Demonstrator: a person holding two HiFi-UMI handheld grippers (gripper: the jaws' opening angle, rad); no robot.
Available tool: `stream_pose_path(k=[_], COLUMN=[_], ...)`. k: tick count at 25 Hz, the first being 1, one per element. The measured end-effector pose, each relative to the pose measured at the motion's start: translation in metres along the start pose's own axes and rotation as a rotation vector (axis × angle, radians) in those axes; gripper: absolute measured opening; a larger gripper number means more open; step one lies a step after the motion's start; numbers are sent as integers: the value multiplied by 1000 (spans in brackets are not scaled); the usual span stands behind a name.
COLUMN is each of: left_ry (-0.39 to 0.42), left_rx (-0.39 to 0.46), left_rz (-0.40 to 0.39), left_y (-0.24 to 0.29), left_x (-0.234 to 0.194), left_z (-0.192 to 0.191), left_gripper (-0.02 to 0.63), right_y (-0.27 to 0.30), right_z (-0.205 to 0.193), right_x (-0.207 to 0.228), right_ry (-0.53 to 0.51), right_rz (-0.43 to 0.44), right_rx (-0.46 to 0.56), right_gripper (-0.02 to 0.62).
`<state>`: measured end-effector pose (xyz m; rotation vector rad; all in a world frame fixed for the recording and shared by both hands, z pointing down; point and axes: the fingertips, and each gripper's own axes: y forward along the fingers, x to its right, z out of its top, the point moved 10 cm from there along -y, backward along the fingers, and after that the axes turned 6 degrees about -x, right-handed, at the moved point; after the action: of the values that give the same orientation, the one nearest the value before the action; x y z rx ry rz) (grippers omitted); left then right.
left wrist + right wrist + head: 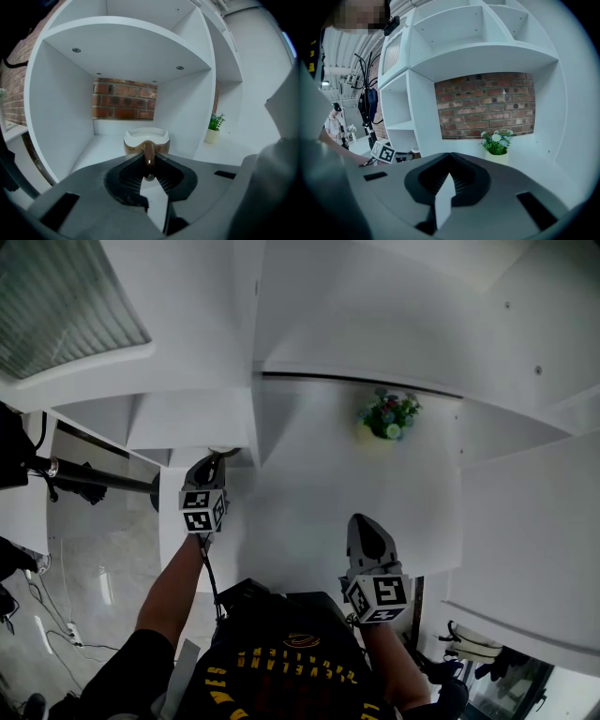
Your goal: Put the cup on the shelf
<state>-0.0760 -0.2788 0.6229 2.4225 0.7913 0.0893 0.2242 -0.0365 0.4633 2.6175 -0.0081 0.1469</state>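
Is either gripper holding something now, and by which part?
The left gripper holds the brown cup by its handle; the right gripper holds nothing.

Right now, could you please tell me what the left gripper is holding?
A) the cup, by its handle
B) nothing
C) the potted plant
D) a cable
A: in the left gripper view, the left gripper clamps the brown handle of the cup, while the potted plant stands apart, untouched.

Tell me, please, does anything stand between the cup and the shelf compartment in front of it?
Nothing visible does. The left gripper holds the cup by its handle before the open shelf compartment; the potted plant stands aside in the neighbouring bay.
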Motion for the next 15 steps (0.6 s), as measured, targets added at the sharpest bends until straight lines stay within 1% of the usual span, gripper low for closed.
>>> stream_pose_path(k=[6,15], left_ry=[-18,-16], left_rx=[-16,-24], left_rz=[18,30], left_y=[6,12], left_x=[-2,1], left_z=[-6,-10], left_gripper=[51,51], right_y=[-4,-4], right_z=[-4,-7], right_x=[-3,-7], right_ry=[16,17], right_rz=[-6,-3], right_rx=[-3,-8], right_gripper=[5,5])
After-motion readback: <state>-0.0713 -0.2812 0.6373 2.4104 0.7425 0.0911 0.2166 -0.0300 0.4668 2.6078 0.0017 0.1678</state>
